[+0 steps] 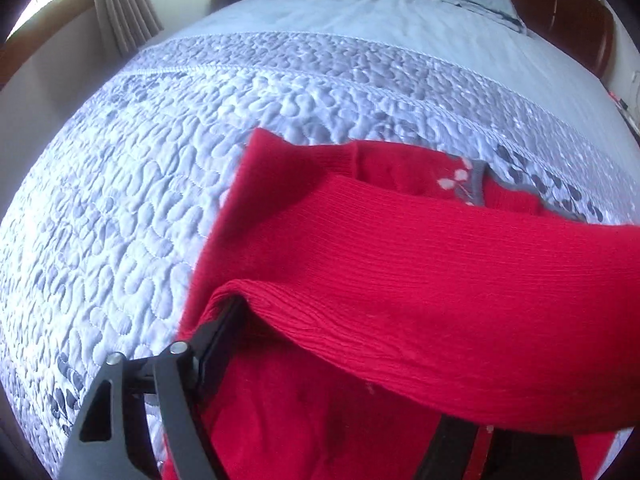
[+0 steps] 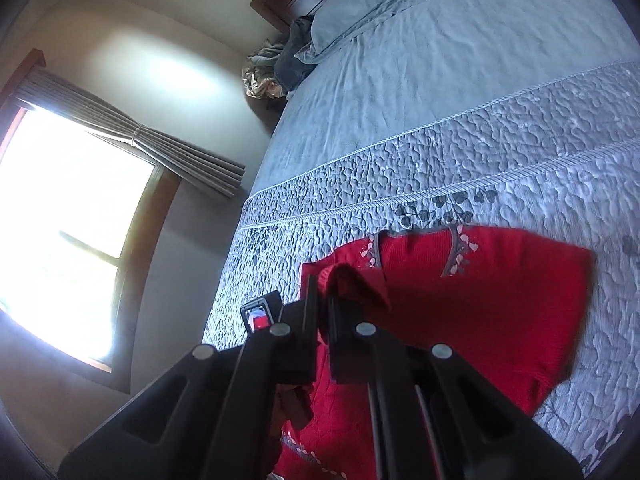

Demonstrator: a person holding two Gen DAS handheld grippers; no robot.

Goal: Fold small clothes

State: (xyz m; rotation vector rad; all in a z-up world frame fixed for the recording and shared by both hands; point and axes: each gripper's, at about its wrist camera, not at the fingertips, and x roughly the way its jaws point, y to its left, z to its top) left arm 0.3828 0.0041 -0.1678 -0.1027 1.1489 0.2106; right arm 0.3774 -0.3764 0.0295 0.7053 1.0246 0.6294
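Observation:
A small red knit sweater (image 1: 400,264) with a grey flower-trimmed neckline (image 1: 466,186) lies on the quilted bedspread (image 1: 120,200). In the left wrist view a ribbed red edge drapes over my left gripper (image 1: 344,364); the left finger (image 1: 218,340) pokes out under the fabric, and the right finger is mostly covered. In the right wrist view the sweater (image 2: 500,300) lies ahead, neckline (image 2: 420,248) facing away. My right gripper (image 2: 322,304) is shut on a bunched red cuff (image 2: 354,284) and holds it above the sweater.
The bed's plain blue sheet (image 2: 460,80) and a pillow (image 2: 372,4) lie beyond the quilt. A pile of clothes (image 2: 276,68) sits at the bed's far corner. A window (image 2: 68,224) with a tied curtain is on the left wall. A wooden headboard (image 1: 560,4) stands behind.

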